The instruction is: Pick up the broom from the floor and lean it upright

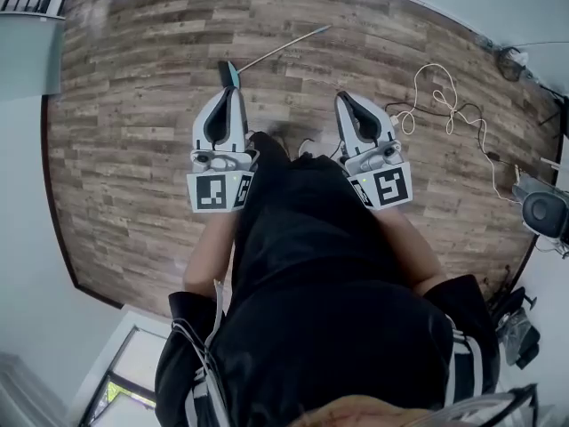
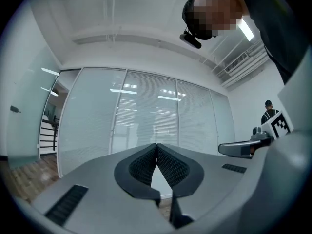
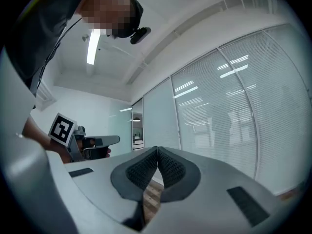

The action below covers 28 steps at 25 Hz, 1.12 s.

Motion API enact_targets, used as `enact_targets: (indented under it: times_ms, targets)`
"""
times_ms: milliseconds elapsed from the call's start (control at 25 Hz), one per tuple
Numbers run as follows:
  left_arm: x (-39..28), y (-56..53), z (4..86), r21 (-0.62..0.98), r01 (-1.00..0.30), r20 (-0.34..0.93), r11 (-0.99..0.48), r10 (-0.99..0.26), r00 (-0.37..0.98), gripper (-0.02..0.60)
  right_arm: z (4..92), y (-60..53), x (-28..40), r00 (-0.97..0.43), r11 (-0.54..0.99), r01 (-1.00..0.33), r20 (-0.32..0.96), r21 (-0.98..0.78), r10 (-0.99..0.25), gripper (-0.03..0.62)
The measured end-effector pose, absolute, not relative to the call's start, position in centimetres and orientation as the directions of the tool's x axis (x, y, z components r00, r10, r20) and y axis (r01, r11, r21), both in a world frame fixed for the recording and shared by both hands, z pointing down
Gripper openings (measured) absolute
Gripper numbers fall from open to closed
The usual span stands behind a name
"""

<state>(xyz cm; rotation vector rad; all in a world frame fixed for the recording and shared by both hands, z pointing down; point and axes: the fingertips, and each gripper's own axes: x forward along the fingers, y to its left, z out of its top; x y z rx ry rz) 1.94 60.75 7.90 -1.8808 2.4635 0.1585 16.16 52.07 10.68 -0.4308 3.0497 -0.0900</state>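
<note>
So the broom [image 1: 283,48] lies flat on the wood floor [image 1: 133,158], not picked up yet, with its thin handle running away from the person and the dark head end closest to them. Just short of that head end sits the left gripper [image 1: 233,91], and the right gripper [image 1: 345,97] is off to the side of it, further from the broom. Both have their jaws pressed together with nothing between them, and both point level at a glass wall [image 2: 146,111], so neither gripper view has the broom in it at all. Off past the right gripper, well apart from the broom, a loose white cable [image 1: 444,100] is strewn on the floor. What could go wrong, I reckon: the jaws need spreading and tipping down first, or they'll just nudge the handle and roll it away. The handle looks skinny and smooth, so a grab near one end could let the long part swing or twist out. And once it's leaned up, the foot might slide on that slick-looking floor and it all topples back down.
</note>
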Motion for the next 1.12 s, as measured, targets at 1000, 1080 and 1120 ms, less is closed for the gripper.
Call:
enact_targets:
  times_ms: [1000,1080,1120]
  targets:
    - [-10.8,47.6,16.4,0.141,-0.981,0.079,0.133,-0.989,-0.122,0.018,13.3,39.8,2.4,-0.901,0.902,-0.431,0.061,-0.009,-0.430,0.018]
    - [-12.9,45.7,16.9,0.143,-0.983,0.095,0.114,-0.990,-0.101,0.018,12.5,37.6,0.1,-0.890,0.891,-0.454,0.039,0.027,-0.454,0.018]
    - [-14.1,44.8,17.3,0.143,-0.984,0.105,0.107,-0.990,-0.092,0.018,12.2,36.3,-1.0,-0.884,0.884,-0.466,0.031,0.033,-0.467,0.018]
